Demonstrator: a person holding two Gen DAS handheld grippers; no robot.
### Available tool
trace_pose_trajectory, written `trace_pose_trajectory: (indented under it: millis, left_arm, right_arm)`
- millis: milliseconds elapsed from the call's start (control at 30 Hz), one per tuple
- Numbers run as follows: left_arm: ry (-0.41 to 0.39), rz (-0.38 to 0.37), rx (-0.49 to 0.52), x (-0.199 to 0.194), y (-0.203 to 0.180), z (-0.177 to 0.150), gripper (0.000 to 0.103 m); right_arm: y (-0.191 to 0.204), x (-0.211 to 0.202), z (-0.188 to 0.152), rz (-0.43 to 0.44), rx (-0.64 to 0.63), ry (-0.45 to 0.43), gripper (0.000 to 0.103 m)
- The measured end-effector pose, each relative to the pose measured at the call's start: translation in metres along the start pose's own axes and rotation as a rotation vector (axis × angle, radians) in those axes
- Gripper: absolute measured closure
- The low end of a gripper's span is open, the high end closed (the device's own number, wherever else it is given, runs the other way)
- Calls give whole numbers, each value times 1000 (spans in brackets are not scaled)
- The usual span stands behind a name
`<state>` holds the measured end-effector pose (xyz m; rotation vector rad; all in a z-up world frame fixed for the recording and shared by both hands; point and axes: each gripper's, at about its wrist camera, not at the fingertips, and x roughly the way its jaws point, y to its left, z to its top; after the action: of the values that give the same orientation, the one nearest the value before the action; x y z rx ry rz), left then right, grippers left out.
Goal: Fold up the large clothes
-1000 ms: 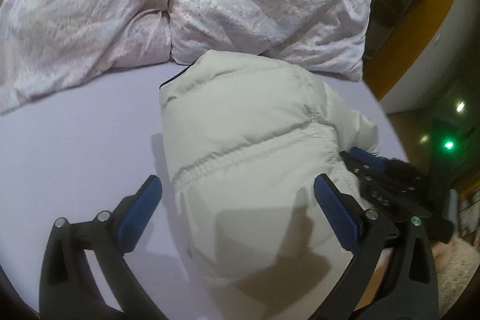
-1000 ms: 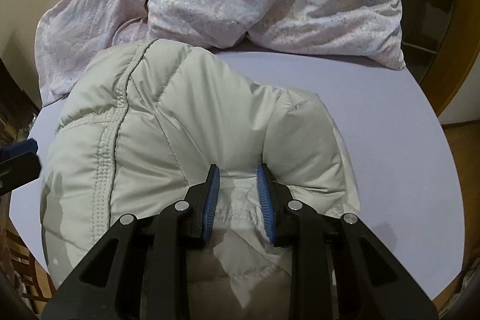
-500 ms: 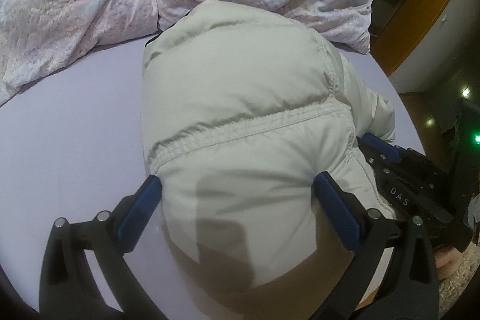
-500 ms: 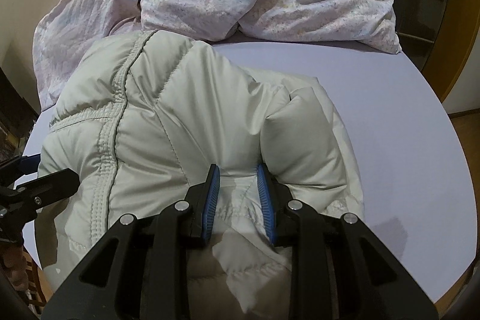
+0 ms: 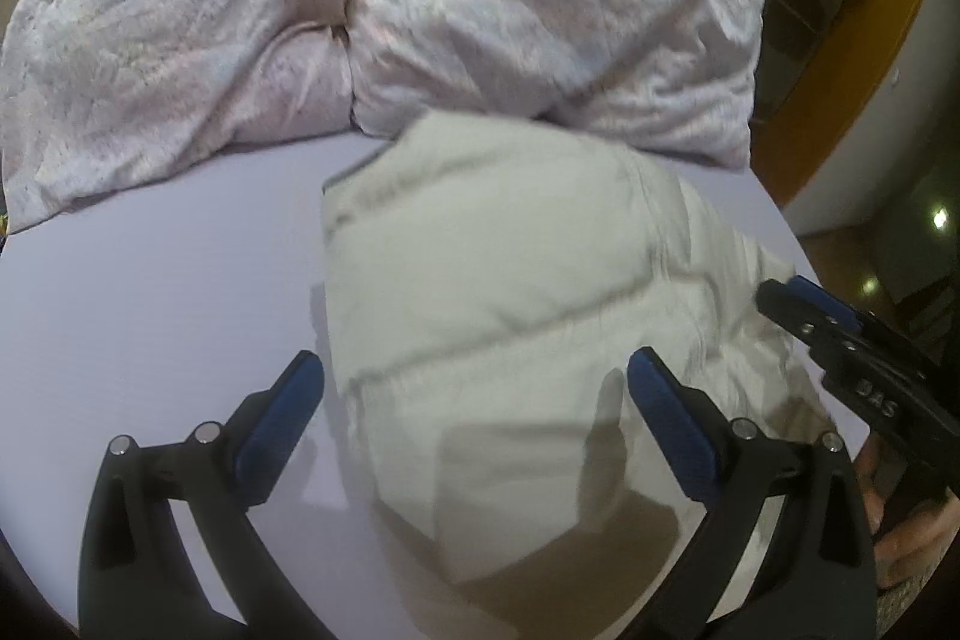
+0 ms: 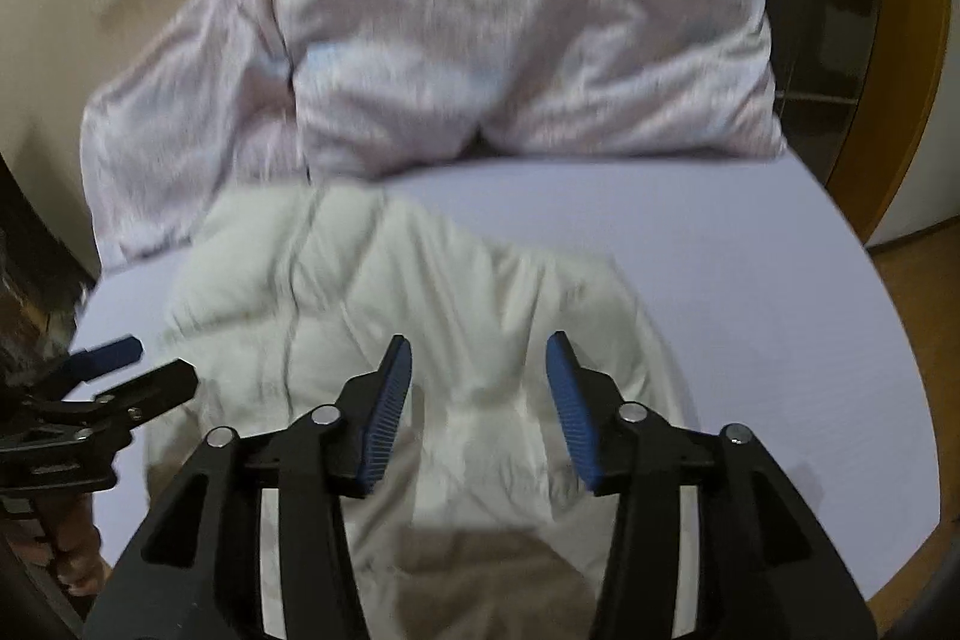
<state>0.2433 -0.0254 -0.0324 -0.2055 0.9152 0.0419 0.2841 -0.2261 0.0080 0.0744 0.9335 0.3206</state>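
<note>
Jacket [image 6: 456, 316] folded on bed [image 6: 750, 292], long axis toward duvet [image 6: 510, 40], left gripper [image 5: 474, 418] wide apart, right gripper [image 6: 480, 388] opening, unclamped.

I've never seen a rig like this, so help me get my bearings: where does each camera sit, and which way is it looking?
Left wrist: sits on the left hand-held gripper, looking down across the puffy jacket on the bed; jaws wide.
Right wrist: sits on the right hand-held gripper, looking down over the jacket; jaws opening, pads off the fabric.
Shared: jacket, bed, crumpled duvet, and each other's gripper.
</note>
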Motion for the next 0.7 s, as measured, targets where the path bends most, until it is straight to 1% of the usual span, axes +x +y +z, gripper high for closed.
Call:
trace_pose_trajectory:
  millis: [200,367,500,700]
  left_arm:
    - [-50,43,32,10,-15,12,3]
    - [-68,72,50,25,-23,11,2]
    - [-99,100,68,34,-31,10,2]
    - [-95,108,60,49,-34,11,2]
  right_arm:
    - [2,13,13,-44,-5,-30,54]
    - [3,37,5,-122,-71,1,54]
    - [-2,47,-3,-138,-88,-12,54]
    - [-9,62,-10,-133,-95,-30,53]
